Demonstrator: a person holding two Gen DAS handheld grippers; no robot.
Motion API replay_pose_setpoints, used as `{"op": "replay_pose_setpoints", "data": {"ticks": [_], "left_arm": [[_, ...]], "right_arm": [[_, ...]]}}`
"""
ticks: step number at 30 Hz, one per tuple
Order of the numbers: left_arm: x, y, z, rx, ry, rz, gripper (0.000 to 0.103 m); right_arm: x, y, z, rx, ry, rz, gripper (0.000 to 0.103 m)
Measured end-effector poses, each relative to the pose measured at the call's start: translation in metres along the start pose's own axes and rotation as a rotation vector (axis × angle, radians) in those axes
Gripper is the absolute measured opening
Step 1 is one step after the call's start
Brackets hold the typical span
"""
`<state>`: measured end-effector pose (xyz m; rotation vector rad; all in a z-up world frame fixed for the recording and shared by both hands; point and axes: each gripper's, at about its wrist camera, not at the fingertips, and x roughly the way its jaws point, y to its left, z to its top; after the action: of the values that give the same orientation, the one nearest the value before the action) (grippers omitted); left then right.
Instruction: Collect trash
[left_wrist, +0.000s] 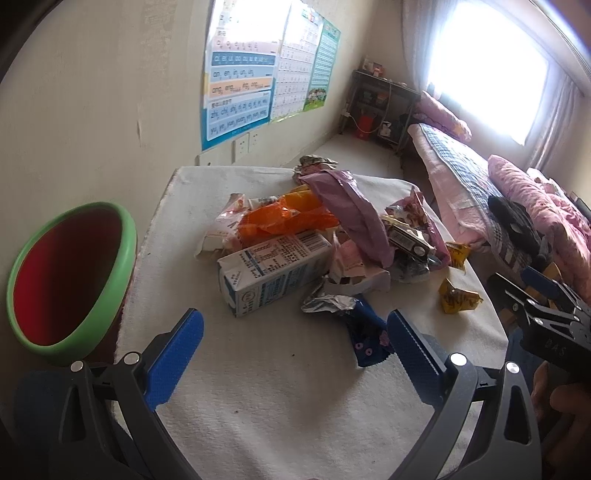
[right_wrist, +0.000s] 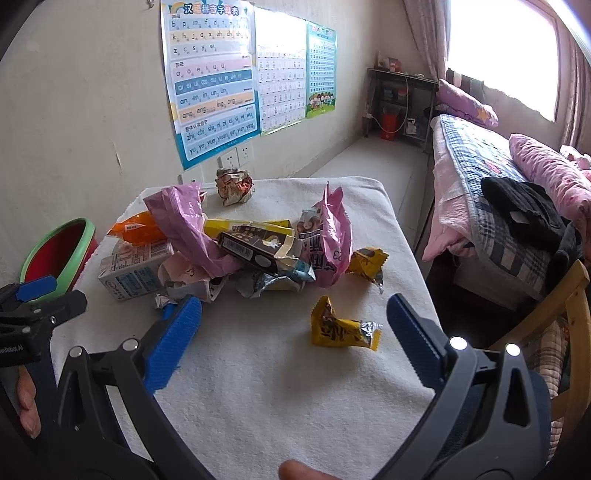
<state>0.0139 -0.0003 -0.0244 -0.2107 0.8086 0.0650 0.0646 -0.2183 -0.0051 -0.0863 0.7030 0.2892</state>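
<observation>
Trash (left_wrist: 314, 236) sits ahead of both tongs, left (left_wrist: 295, 343) and right (right_wrist: 293, 332), wide apart and empty; next, grab the yellow wrapper (right_wrist: 341, 328) between the right tongs.

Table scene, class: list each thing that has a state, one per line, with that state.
Left claw: open, empty.
Right claw: open, empty.
Bin: upright beside the table, nothing visible inside.
Milk carton: lying on its side.
Foil ball: crumpled, apart from the pile.
Yellow wrapper: torn open, lying alone.
</observation>
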Motion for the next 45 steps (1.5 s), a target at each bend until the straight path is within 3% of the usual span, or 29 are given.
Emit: {"op": "replay_pose_setpoints", "data": {"ticks": [6, 11, 15, 18, 21, 30, 38, 44, 45], "left_arm": [[0.001, 0.001, 0.001, 0.001, 0.014, -0.012, 0.095], [0.007, 0.008, 0.008, -0.036, 0.050, -0.070, 0.095], [0.015, 0.014, 0.023, -0.009, 0.056, -0.034, 0.095], [0.032, 0.022, 0.035, 0.014, 0.118, -0.042, 0.095], [0.046, 0.031, 0.039, 0.032, 0.153, -0.048, 0.095], [0.095, 0.047, 0.049, 0.111, 0.270, -0.037, 0.095], [0.128, 0.053, 0.062, 0.118, 0.308, -0.171, 0.094], [0.137, 0.046, 0.064, 0.135, 0.353, -0.238, 0.083], [0.137, 0.043, 0.062, 0.149, 0.358, -0.246, 0.075]], "right_arm": [[0.004, -0.004, 0.000, 0.019, 0.023, 0.006, 0.099], [0.017, -0.004, 0.002, 0.002, 0.092, 0.041, 0.099], [0.023, -0.009, 0.002, 0.007, 0.117, 0.065, 0.099], [0.033, -0.018, 0.005, 0.027, 0.146, 0.082, 0.099], [0.055, -0.024, 0.004, 0.029, 0.238, 0.109, 0.099], [0.088, -0.041, -0.011, 0.078, 0.382, 0.072, 0.099], [0.099, -0.042, -0.013, 0.068, 0.385, 0.095, 0.099], [0.111, -0.048, -0.021, 0.100, 0.428, 0.107, 0.099], [0.112, -0.048, -0.021, 0.102, 0.426, 0.110, 0.099]]}}
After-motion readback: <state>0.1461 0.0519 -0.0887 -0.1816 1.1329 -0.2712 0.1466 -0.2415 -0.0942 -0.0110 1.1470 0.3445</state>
